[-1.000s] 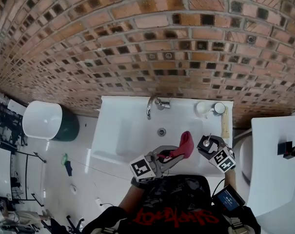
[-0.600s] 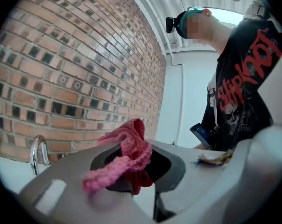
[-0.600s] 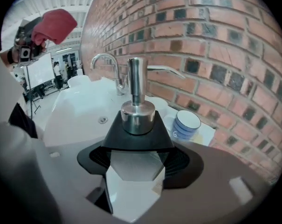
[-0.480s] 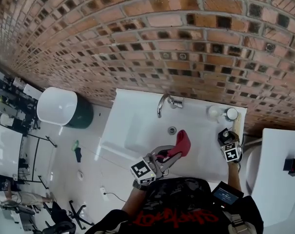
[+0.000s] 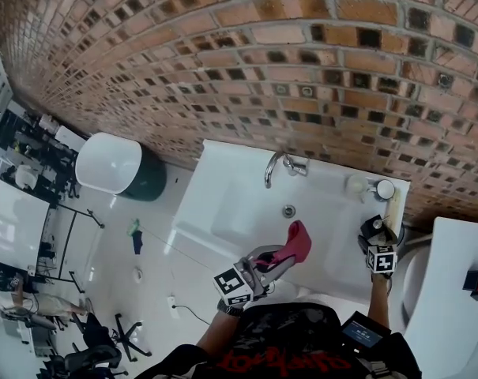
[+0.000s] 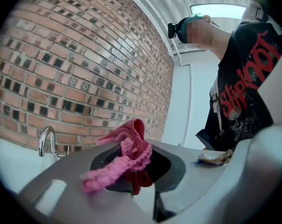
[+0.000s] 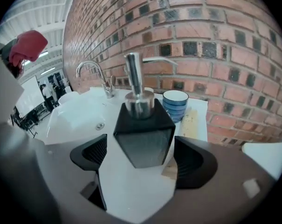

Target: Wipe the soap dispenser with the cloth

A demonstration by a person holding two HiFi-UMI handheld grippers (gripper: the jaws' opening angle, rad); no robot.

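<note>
A black square soap dispenser with a chrome pump stands on the sink's right ledge. My right gripper is around it. Its jaws have just been opening, and both pads stand clear of the dispenser's sides. In the head view the dispenser sits just beyond the right gripper. My left gripper hovers over the basin's front, shut on a pink-red cloth. The cloth bunches up out of the left gripper.
A chrome tap rises at the back of the white sink, above the drain. A blue striped cup and a wooden strip lie behind the dispenser. A white-lidded bin stands left. The brick wall is close behind.
The right gripper carried the dispenser down and to the right onto the sink's right ledge, then opened off it. The left gripper with the cloth has hardly moved.
</note>
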